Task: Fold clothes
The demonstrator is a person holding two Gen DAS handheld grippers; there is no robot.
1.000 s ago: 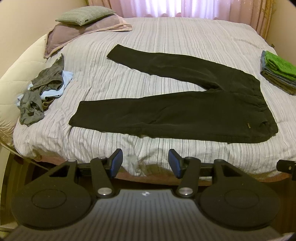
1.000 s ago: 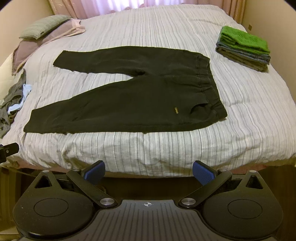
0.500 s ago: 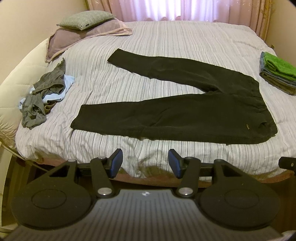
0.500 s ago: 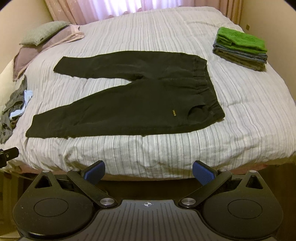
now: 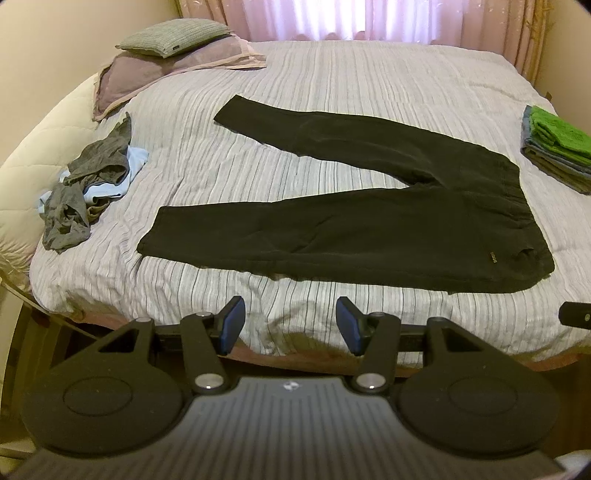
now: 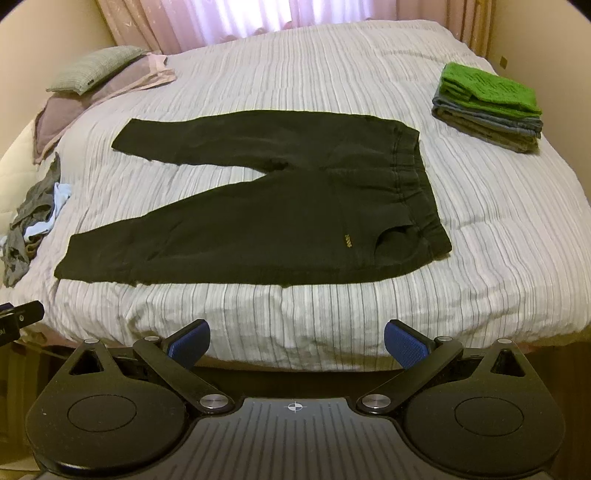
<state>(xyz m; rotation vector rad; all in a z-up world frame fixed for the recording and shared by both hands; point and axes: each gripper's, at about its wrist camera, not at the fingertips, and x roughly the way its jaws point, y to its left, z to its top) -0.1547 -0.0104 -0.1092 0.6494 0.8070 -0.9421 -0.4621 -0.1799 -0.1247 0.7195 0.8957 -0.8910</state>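
Observation:
Black trousers [image 5: 369, 229] lie flat on the striped bed, legs spread apart pointing left, waistband to the right; they also show in the right wrist view [image 6: 280, 210]. My left gripper [image 5: 291, 325] is open and empty, held off the bed's near edge below the lower leg. My right gripper [image 6: 295, 343] is open wide and empty, held off the near edge below the trousers' seat.
A stack of folded clothes with a green top [image 6: 487, 103] sits at the right of the bed [image 6: 498, 258]. A crumpled grey and light blue pile [image 5: 88, 184] lies at the left. Pillows [image 5: 166, 55] are at the far left corner. Curtains [image 6: 236, 18] hang behind.
Both grippers have risen slightly and tilted toward the bed, so the trousers sit a little lower in view. Nothing on the bed has moved.

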